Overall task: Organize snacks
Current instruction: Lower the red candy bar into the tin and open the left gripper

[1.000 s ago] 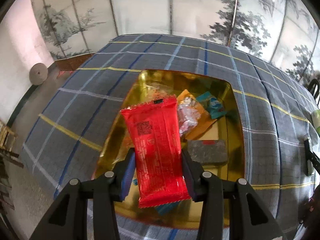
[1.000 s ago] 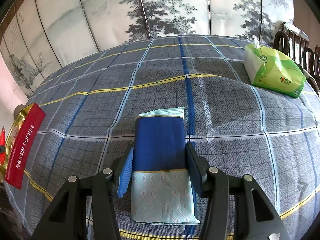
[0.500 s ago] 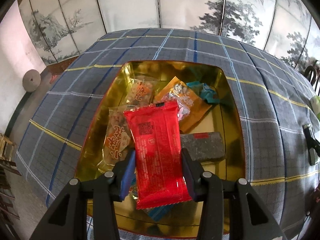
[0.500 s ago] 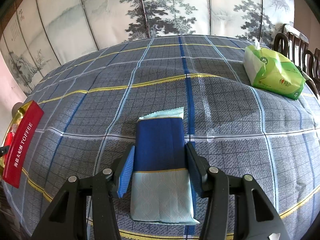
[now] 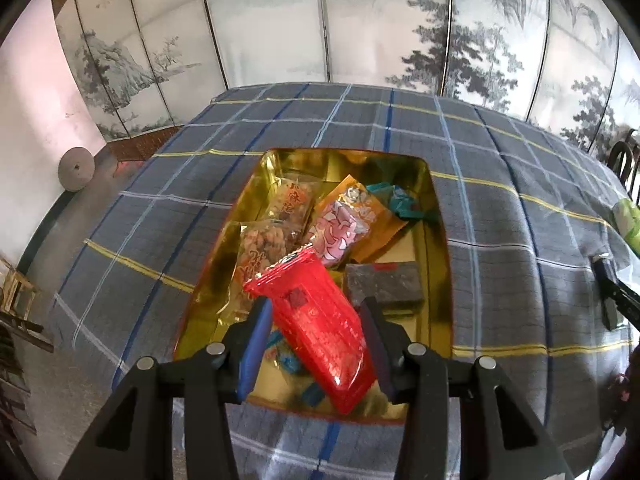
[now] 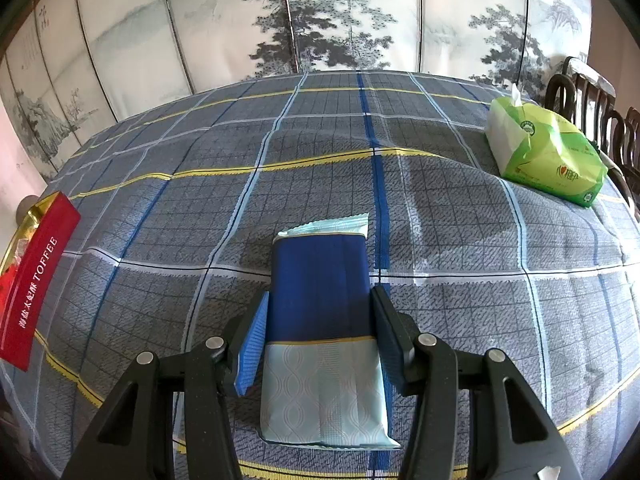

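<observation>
My left gripper (image 5: 316,320) hangs over the gold tin (image 5: 440,280). A red snack packet (image 5: 316,320) lies tilted between its jaws, which stand slightly wider than the packet. The tin holds several snack packets and a dark grey block (image 5: 384,284). My right gripper (image 6: 320,320) is shut on a blue and pale blue snack packet (image 6: 320,304) that rests on the plaid tablecloth (image 6: 440,220). The red TOFFEE side of the tin (image 6: 36,280) shows at the far left of the right wrist view.
A green tissue pack (image 6: 544,156) lies at the table's far right, with dark wooden chairs (image 6: 592,100) behind it. Painted folding screens (image 5: 320,20) stand behind the table. A dark object (image 5: 612,296) lies on the cloth right of the tin.
The left gripper's jaws have widened and the red packet has tilted left and dropped lower towards the tin. The right gripper and its blue packet have not moved.
</observation>
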`<state>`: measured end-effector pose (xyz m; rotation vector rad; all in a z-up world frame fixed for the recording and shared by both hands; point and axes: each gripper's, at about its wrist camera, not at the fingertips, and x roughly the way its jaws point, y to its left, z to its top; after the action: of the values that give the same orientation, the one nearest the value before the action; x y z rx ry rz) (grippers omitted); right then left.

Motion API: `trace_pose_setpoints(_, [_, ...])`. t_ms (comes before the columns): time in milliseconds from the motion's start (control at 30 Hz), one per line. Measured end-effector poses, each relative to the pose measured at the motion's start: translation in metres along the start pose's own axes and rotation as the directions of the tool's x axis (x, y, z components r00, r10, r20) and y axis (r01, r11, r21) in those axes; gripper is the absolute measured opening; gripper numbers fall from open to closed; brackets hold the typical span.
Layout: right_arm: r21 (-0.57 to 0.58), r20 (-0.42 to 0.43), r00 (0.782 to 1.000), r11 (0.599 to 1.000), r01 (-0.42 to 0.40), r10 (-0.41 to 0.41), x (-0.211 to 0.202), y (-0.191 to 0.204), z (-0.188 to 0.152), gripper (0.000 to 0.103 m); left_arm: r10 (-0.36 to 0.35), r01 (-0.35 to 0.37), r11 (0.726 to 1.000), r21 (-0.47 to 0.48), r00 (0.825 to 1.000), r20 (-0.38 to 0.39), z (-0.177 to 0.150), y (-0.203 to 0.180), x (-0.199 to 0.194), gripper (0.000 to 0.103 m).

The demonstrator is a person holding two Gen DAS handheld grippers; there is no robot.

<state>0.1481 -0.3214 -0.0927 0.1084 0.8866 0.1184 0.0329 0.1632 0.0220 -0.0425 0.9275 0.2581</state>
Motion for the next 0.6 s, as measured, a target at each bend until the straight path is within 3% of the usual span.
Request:
trace_pose_setpoints(400, [-0.009,0.040,0.999,1.000,0.009,-0.008,-0.011,-0.018,-0.001,0.047,-0.013,0.012,1.000,0.012,0.999,0.040,-0.027,-0.007,-0.043,0.047])
trace_pose_setpoints(600, [-0.052,0.049,0.999,0.998,0.019,-0.016,-0.017,-0.005,-0.006,0.047,-0.026,0.026,1.000,0.005,0.999,0.038,-0.035,-0.006,-0.047,0.047])
